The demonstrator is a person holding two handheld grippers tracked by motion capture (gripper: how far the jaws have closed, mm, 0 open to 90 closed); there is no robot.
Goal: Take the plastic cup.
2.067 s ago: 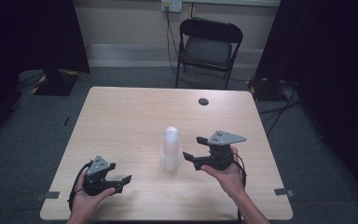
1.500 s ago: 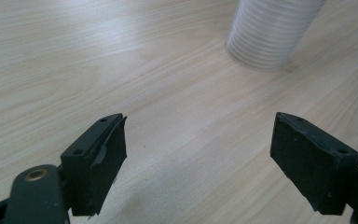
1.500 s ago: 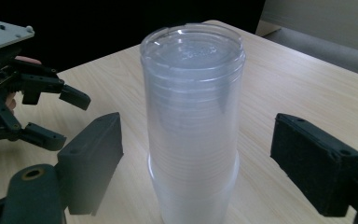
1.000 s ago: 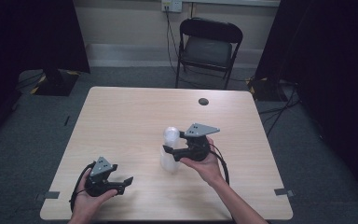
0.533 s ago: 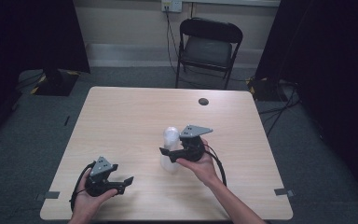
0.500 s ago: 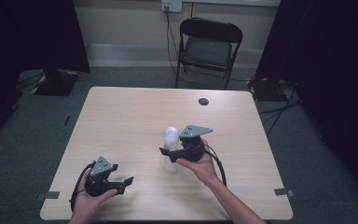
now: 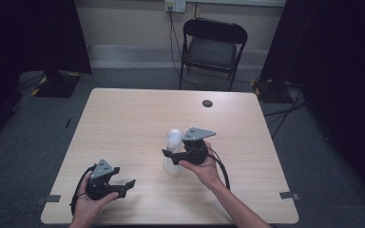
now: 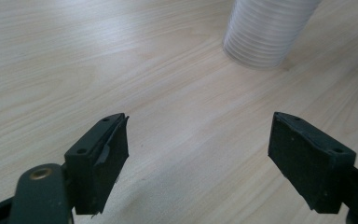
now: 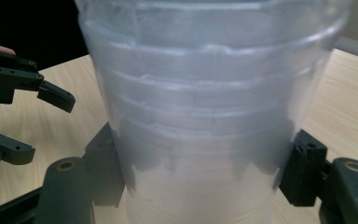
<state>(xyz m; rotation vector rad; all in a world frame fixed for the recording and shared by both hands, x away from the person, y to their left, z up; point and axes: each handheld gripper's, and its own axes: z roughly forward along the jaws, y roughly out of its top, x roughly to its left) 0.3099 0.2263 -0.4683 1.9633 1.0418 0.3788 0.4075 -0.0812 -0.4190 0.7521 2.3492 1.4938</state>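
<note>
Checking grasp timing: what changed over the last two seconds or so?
The right gripper moved left to the stack of clear cups and now has its jaws around it, pads against both sides in the right gripper view. The stack, the left gripper with jaws open, and the small dark disc stayed put.

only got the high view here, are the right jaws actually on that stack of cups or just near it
Observer: In the right gripper view the right gripper has one jaw against each side of the stack of cups.
Operator: how many cups is it
Observer: Several nested clear ones; their stepped edges show through the wall, but I cannot count them.
Operator: left one holding anything
Observer: No. The left gripper is open over bare table, with the stack's base ahead of it.
</note>
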